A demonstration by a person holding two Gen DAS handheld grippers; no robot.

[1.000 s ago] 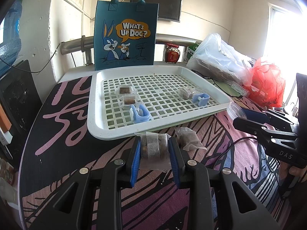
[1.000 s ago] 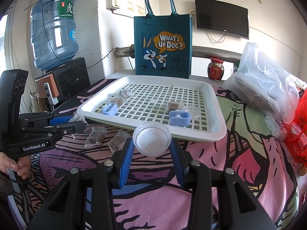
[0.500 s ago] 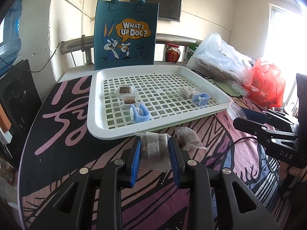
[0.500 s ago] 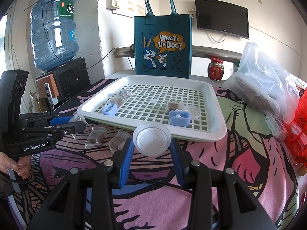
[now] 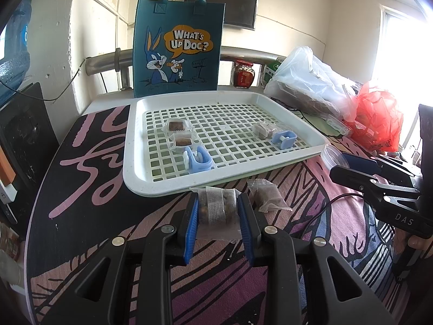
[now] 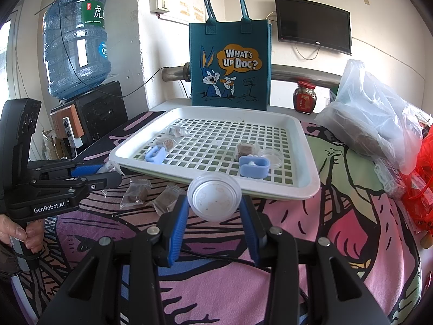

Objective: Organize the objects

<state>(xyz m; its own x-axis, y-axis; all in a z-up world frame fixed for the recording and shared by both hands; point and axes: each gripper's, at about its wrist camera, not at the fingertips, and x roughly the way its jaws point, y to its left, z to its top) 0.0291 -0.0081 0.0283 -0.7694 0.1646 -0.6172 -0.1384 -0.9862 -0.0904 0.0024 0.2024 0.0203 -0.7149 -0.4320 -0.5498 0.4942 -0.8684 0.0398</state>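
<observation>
Desk (image 5: pixel 89 178) w/ pink-and-black patterned cloth carries a white grid tray (image 5: pixel 140 178) in front of a teal "What's Up Doc?" tote bag (image 5: pixel 178 48).

Left gripper (image 5: pixel 217 211): jaws narrow, blue pads clamped on both sides of a clear snack packet (image 5: pixel 216 208) w/ a silvery band across its middle; packet held just short of the tray's near rim. Another wrapped snack (image 5: pixel 266 196) lies on the cloth just right of it.

Right gripper (image 6: pixel 213 203): closed on a small clear plastic cup (image 6: pixel 214 195), mouth facing the camera, pads touching its rim on both sides, also just short of the tray's near edge. In the right wrist view two wrapped snacks (image 6: pixel 136 193) lie on the cloth between the grippers.

On the tray, left side: two wrapped brown squares (image 5: pixel 180 132) one behind the other, and a blue clip (image 5: pixel 199 159) just in front of them. Right side: one wrapped snack (image 5: pixel 262 129) w/ a second blue clip (image 5: pixel 282 139) touching or just beside it, can't tell which. Right wrist view also shows a clear lid (image 6: pixel 270 157) beside that clip.

Off the tray, far right: clear plastic bag (image 5: pixel 311 86) and a red bag (image 5: pixel 376 116); a red-lidded jar (image 5: pixel 243 73) near the wall. Water jug (image 6: pixel 75 46) stands to the left. A hand (image 6: pixel 19 233) grips the left gripper's handle
</observation>
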